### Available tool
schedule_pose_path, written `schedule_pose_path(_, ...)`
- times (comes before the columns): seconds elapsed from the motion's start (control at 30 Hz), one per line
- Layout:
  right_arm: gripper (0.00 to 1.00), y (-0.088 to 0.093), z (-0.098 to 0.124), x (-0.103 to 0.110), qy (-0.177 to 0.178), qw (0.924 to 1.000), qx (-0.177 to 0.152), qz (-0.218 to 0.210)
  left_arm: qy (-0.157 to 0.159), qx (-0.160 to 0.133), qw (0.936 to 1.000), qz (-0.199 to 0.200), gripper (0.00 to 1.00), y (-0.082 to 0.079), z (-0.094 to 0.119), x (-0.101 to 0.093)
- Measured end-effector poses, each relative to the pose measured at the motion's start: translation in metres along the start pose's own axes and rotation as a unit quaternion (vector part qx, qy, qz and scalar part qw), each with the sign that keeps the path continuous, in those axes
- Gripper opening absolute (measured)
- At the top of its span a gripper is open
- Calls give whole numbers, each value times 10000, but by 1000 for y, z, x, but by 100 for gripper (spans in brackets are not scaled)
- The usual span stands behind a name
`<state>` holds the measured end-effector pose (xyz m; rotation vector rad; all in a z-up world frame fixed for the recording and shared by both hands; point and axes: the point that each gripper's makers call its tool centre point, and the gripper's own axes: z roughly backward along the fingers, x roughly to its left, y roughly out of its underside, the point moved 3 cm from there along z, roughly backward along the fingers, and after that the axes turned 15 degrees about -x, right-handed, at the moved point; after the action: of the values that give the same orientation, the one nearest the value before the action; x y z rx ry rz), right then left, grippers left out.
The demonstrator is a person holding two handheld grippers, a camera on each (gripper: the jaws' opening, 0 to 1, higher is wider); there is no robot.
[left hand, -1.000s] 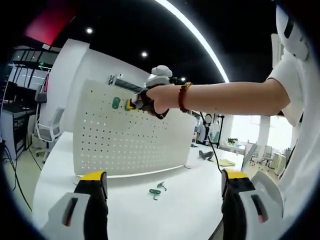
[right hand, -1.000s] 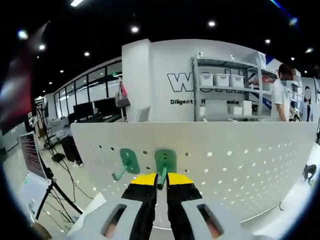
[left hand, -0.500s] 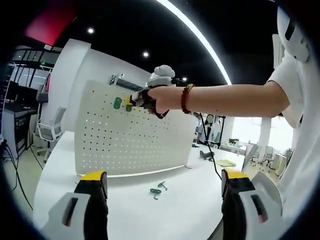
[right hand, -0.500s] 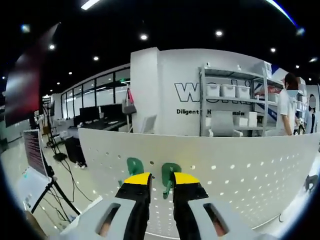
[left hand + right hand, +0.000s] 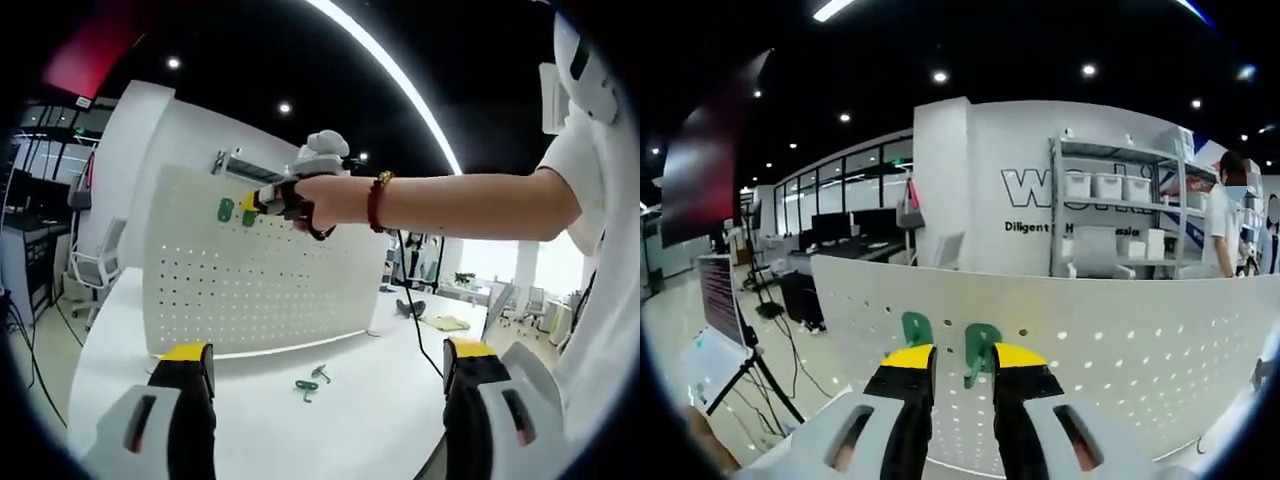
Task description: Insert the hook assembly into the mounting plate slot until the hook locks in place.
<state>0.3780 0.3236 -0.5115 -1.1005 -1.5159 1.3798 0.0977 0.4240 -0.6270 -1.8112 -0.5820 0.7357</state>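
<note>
Left gripper (image 5: pixel 325 372) jaws wide, empty, over table (image 5: pixel 380 420). Spare green hooks (image 5: pixel 310 382) lying flat. Right gripper (image 5: pixel 963 356) jaws narrowly parted around hook (image 5: pixel 978 350), upright on pegboard (image 5: pixel 1120 330); grip contact unclear. Second hook (image 5: pixel 916 328) beside, partly hidden.

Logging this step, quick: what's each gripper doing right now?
Left gripper: open, holding nothing, above the table.
Right gripper: open, a green hook on the pegboard between its jaws.

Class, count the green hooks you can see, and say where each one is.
4: two on the pegboard, a left hook and a right hook between the right gripper's jaws; two loose hooks on the table.
</note>
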Motion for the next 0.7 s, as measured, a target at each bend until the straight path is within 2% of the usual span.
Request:
schedule_pose_path(0.13,22,-9,16,1,-106,9998,-89,162,76,25,10000,-58,97,1,0,-11)
schedule_pose_path(0.27,22,-17,36,-1,-132,9995,-249,118,194,37,9998,-27,98,4,-3,-25)
schedule_pose_path(0.47,22,-14,65,-4,-143,9993,-347,11,388,180,9991,29,98,9,-6,-39)
schedule_pose_path(0.7,22,-9,87,-12,-245,9990,-362,-41,596,344,9976,-59,98,11,-14,-54)
